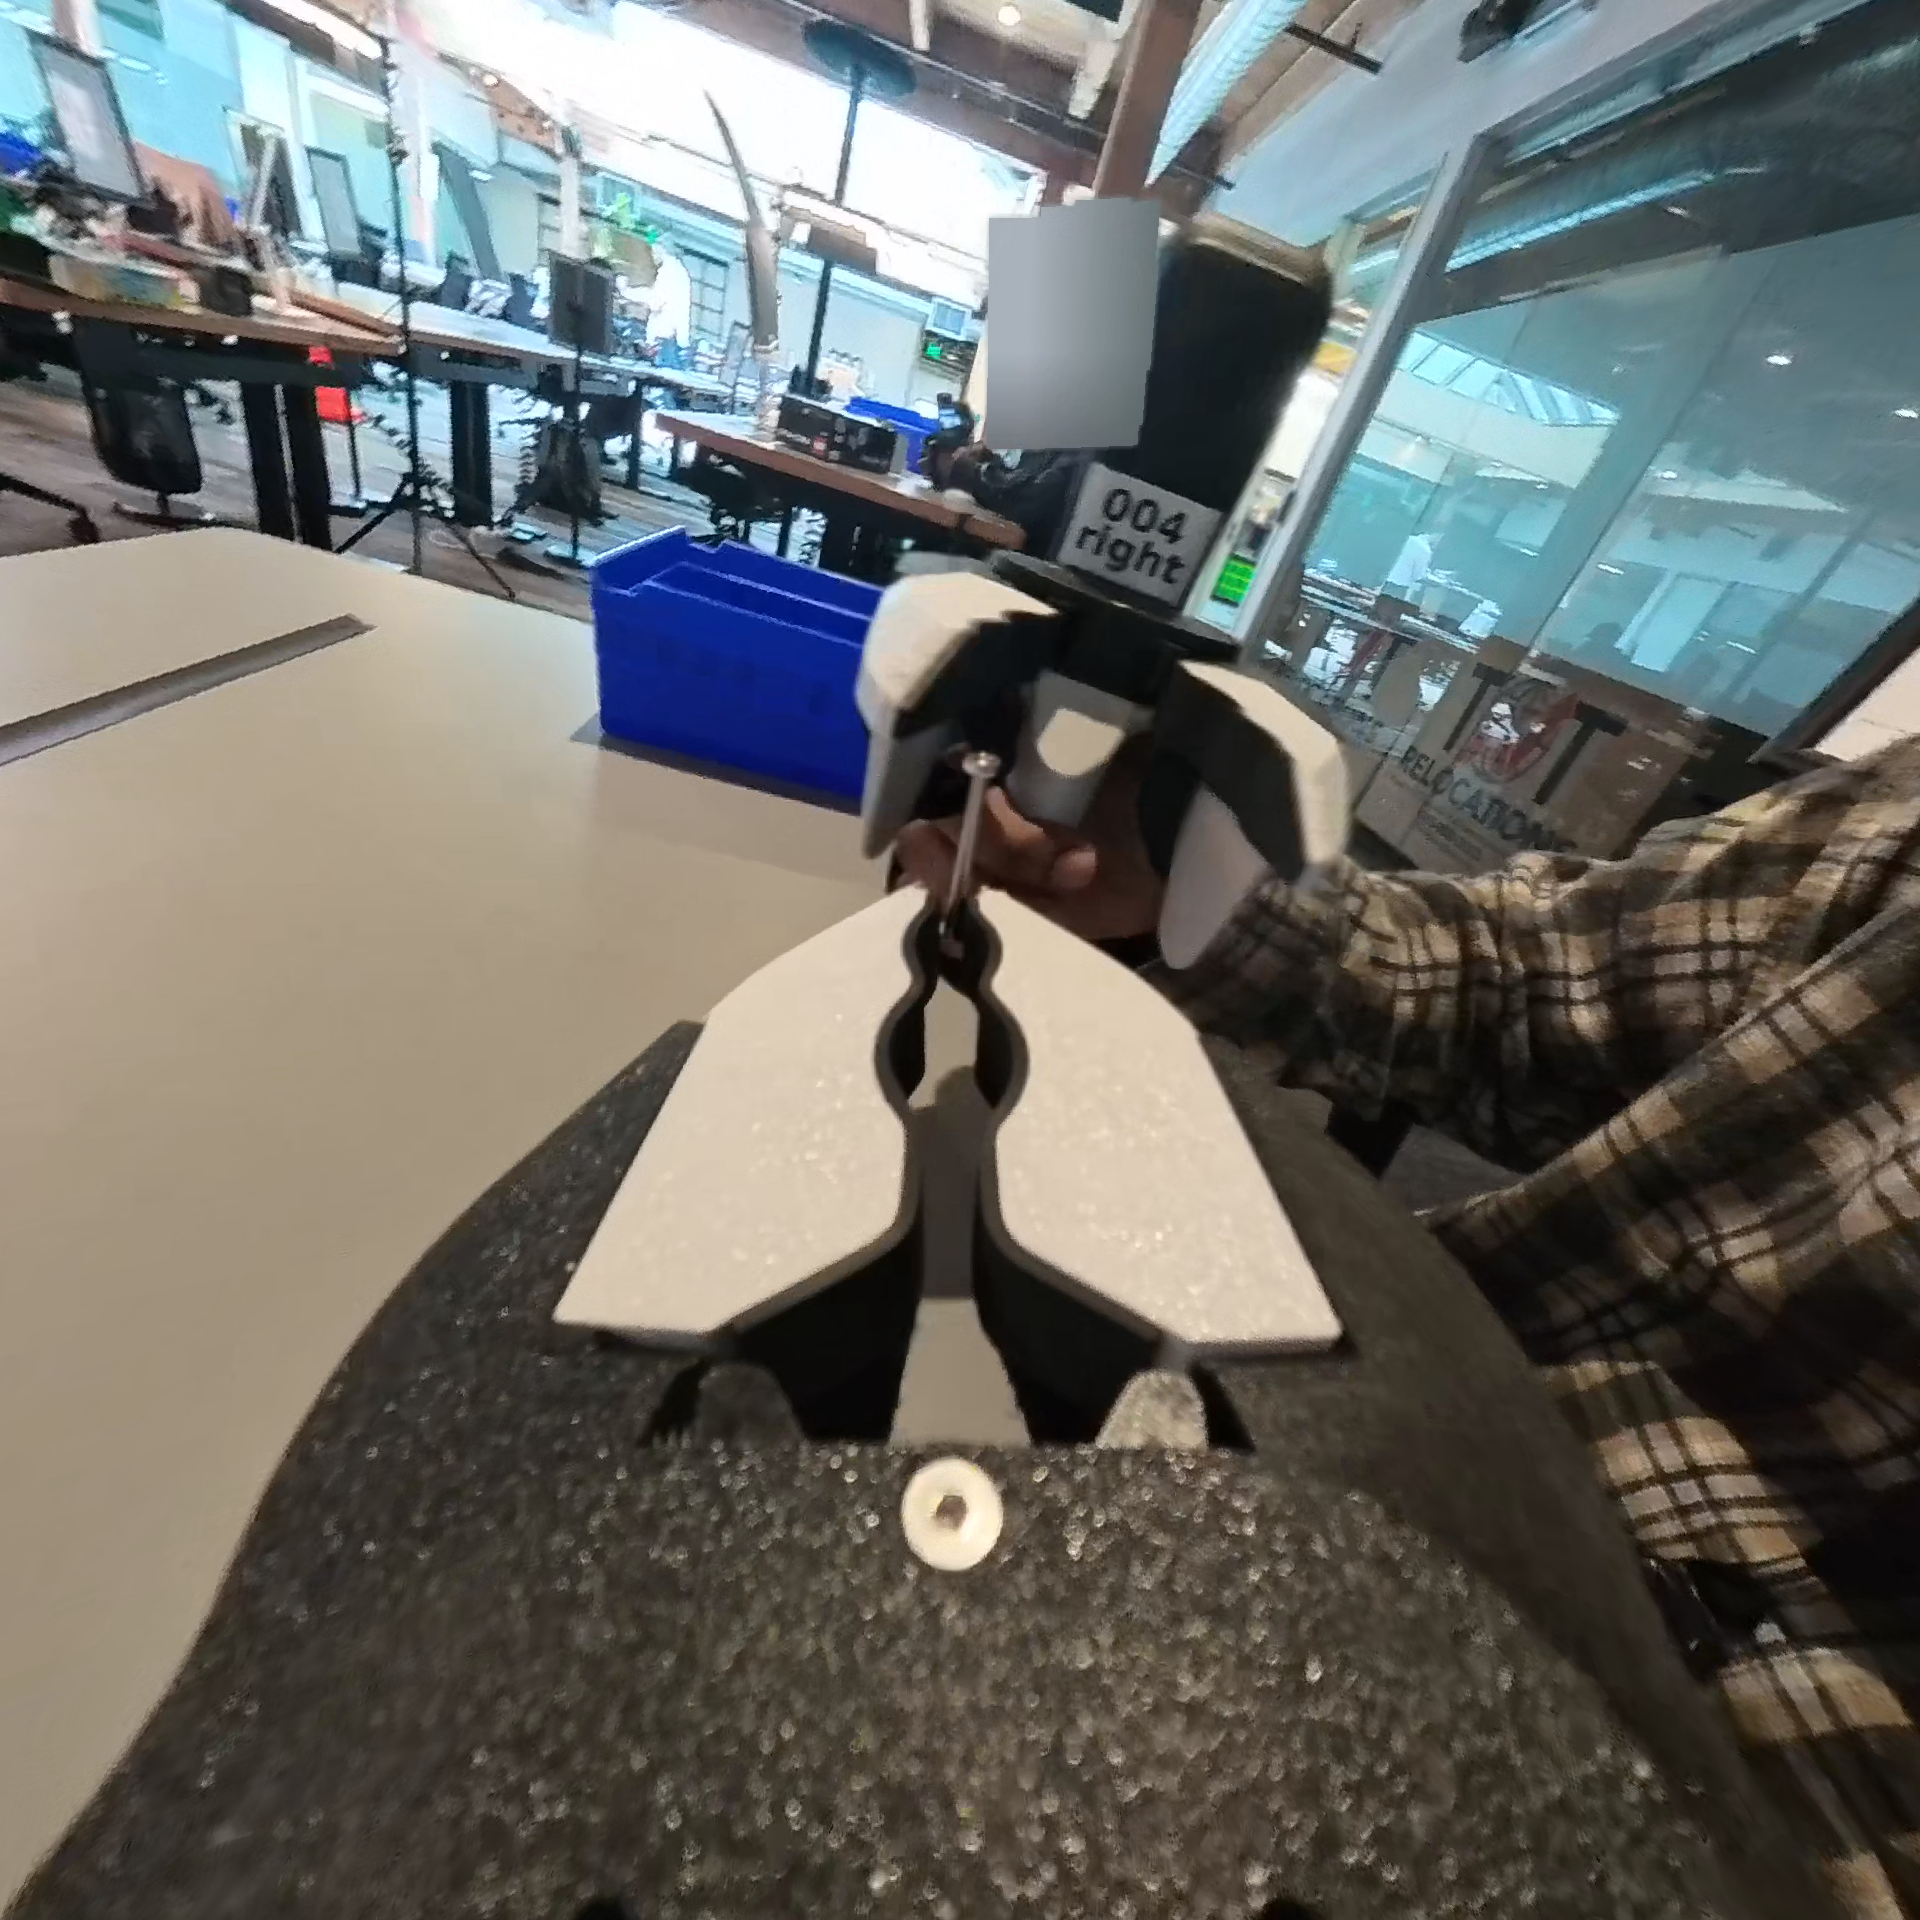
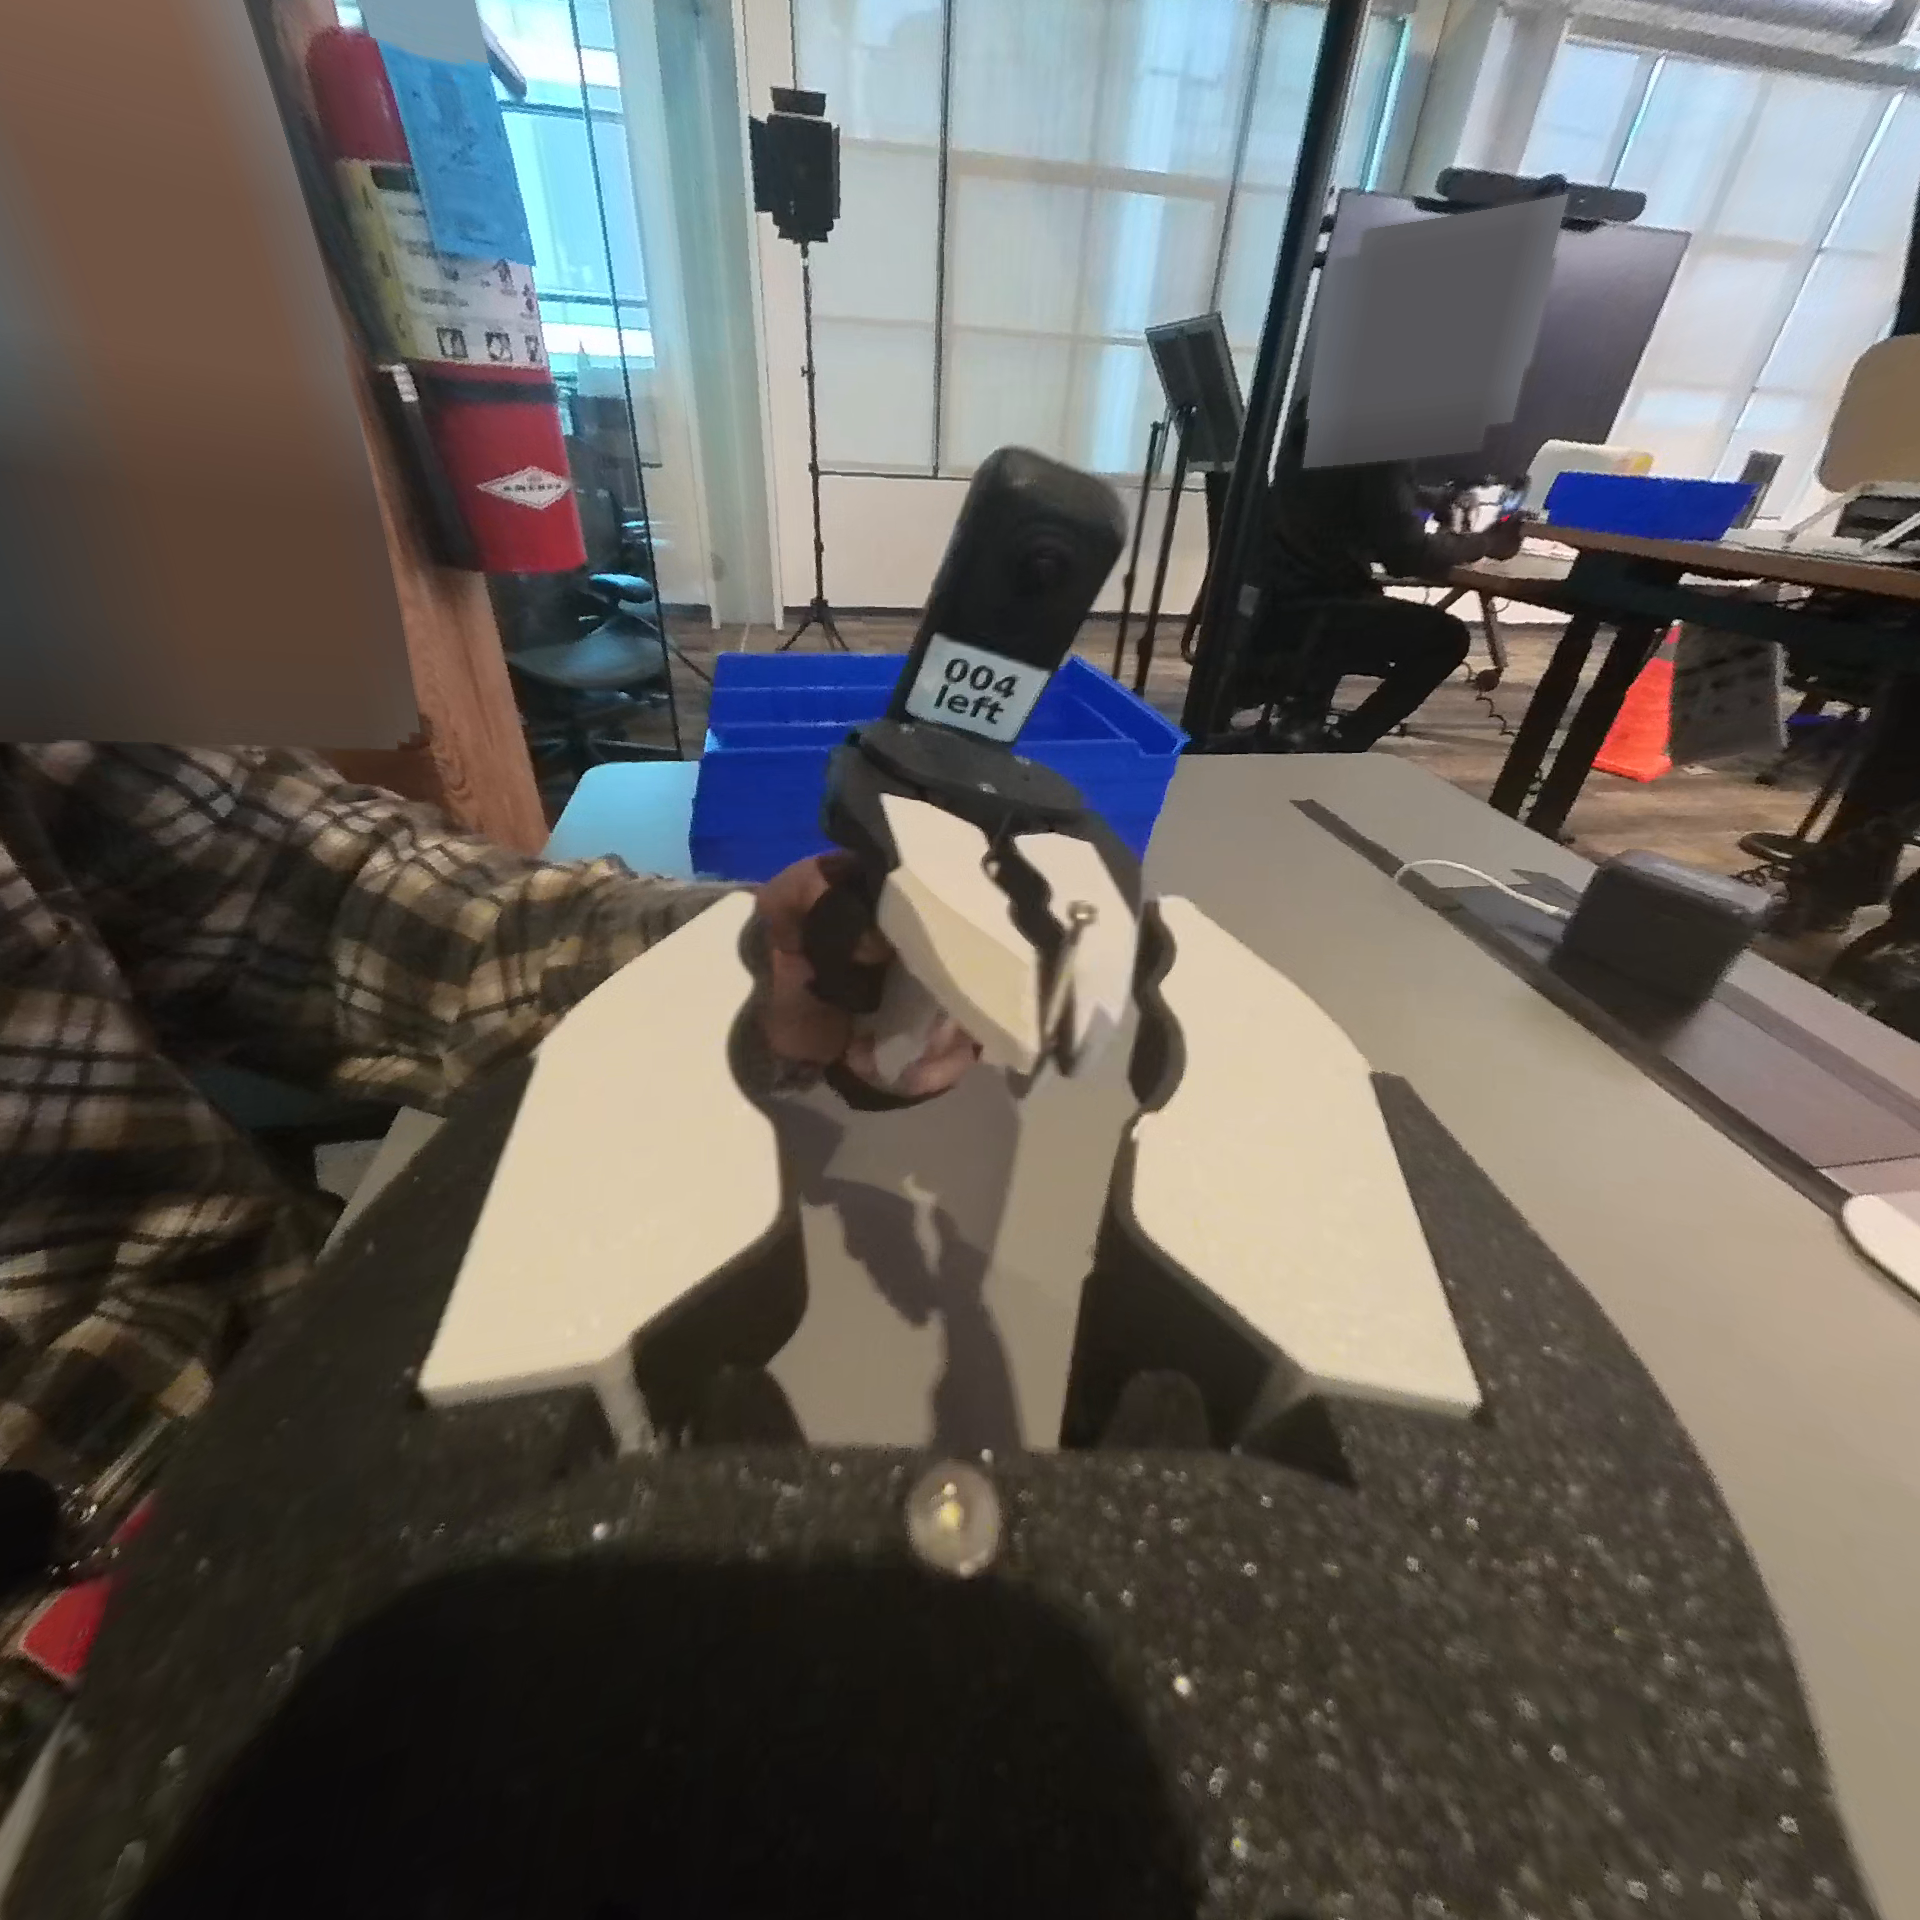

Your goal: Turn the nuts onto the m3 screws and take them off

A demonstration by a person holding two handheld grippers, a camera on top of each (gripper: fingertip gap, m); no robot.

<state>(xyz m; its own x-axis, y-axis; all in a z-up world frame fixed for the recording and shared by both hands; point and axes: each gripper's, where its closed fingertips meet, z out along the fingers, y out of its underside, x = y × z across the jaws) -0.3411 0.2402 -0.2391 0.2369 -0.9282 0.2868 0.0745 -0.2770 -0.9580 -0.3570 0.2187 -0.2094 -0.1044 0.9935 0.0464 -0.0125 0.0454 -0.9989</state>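
Note:
In the left wrist view my left gripper [image 1: 948, 909] is shut on the lower end of a thin metal screw [image 1: 967, 842]. The screw stands up and slightly tilted from the fingertips, head on top. My right gripper [image 1: 1039, 883] faces it from just behind, jaws wide open, one finger [image 1: 904, 717] to each side of the screw. In the right wrist view my right gripper [image 2: 961, 914] is open and empty. The left gripper [image 2: 1051, 1055] sits between its fingers and holds the screw [image 2: 1068, 987]. I see no nut; any on the screw is too small to tell.
A blue plastic bin [image 1: 727, 675] stands on the grey table [image 1: 312, 883] behind the grippers and also shows in the right wrist view [image 2: 769, 769]. A small grey box with a white cable [image 2: 1652, 935] sits to the right. A plaid sleeve [image 1: 1610, 1091] reaches in. The tips of both grippers are at nearly the same place.

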